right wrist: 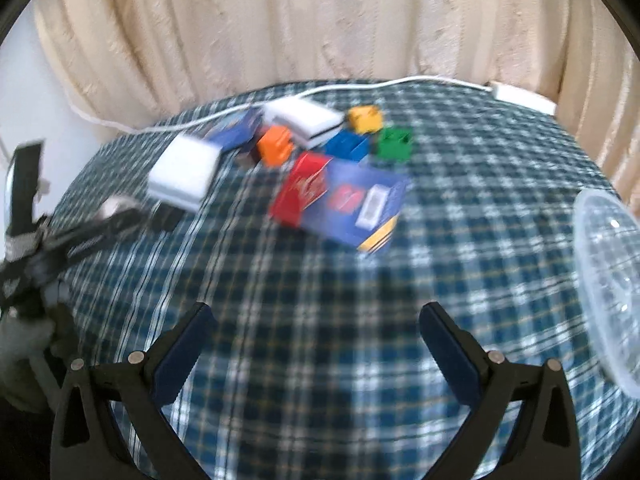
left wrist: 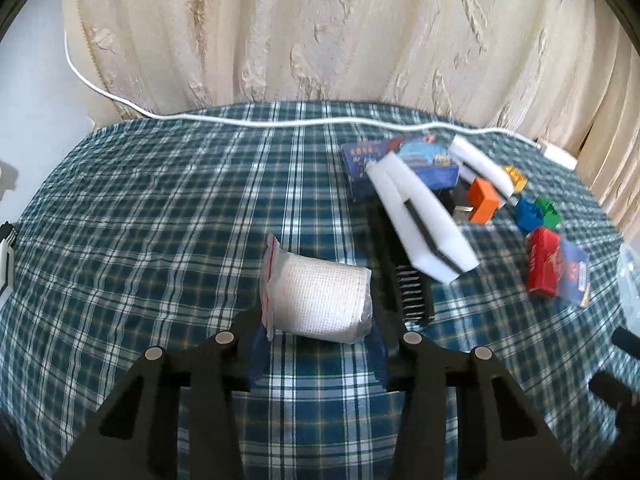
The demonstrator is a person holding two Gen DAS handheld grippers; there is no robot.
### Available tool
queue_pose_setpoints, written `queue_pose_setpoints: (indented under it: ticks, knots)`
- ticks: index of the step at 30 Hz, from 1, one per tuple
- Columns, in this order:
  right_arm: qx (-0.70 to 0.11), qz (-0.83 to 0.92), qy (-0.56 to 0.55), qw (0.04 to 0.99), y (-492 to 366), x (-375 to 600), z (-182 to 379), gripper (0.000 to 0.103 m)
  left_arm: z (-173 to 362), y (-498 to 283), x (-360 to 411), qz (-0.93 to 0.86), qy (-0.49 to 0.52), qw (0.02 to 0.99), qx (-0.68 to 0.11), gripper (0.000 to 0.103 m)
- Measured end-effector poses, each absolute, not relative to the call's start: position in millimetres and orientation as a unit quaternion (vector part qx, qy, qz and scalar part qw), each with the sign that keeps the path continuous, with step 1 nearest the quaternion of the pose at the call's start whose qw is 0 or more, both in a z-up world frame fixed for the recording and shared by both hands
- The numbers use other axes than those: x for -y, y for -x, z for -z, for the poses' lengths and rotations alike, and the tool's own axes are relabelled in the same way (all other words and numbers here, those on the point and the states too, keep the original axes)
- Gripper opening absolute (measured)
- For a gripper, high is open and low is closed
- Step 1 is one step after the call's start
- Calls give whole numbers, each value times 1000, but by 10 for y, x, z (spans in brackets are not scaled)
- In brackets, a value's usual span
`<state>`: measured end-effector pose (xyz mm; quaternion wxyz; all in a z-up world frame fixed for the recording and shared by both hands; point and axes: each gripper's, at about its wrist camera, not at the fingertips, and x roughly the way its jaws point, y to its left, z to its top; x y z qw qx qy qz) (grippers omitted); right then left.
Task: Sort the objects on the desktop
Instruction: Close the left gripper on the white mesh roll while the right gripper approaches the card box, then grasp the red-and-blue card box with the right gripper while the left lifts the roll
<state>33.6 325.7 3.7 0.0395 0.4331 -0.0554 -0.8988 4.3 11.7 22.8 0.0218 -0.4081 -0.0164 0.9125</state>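
My left gripper (left wrist: 318, 344) has its jaws part-way closed around a white gauze roll in a zip bag (left wrist: 320, 300); the roll sits between the tips, but I cannot tell whether the pads press on it or it simply lies on the plaid tablecloth (left wrist: 160, 220). My right gripper (right wrist: 318, 344) stands wide open over bare cloth with nothing between its jaws.

I judge the sorting barely begun. Nearly everything is still heaped together at one to two o'clock from my left gripper: two white foam pieces (left wrist: 424, 224), a blue box (left wrist: 400, 160), the orange (left wrist: 484, 200), blue (left wrist: 528, 212), green (left wrist: 548, 210) and yellow blocks (left wrist: 516, 178), and a red-and-blue packet (left wrist: 556, 268). A clear plastic bowl (right wrist: 608, 288) at three o'clock from my right gripper looks empty, though that view is blurred.

The blue box carries printed characters and the packet a script logo, but neither is readable.
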Motion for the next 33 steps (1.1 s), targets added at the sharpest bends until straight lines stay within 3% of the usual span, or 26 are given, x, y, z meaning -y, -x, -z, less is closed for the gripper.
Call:
queue_pose_setpoints:
  ticks: [8, 21, 33]
  knots:
    - [39, 906, -421, 22, -18, -3368, -198, 103, -247, -193, -437, -921, 388, 44, 19, 45]
    - [-11, 907, -411, 95, 532, -3373, -118, 103, -55, 40, -956, -917, 391, 73, -8, 45]
    - [3, 876, -444, 188, 225, -3170, -2, 103, 215, 449, -1507, -915, 395, 83, -12, 45]
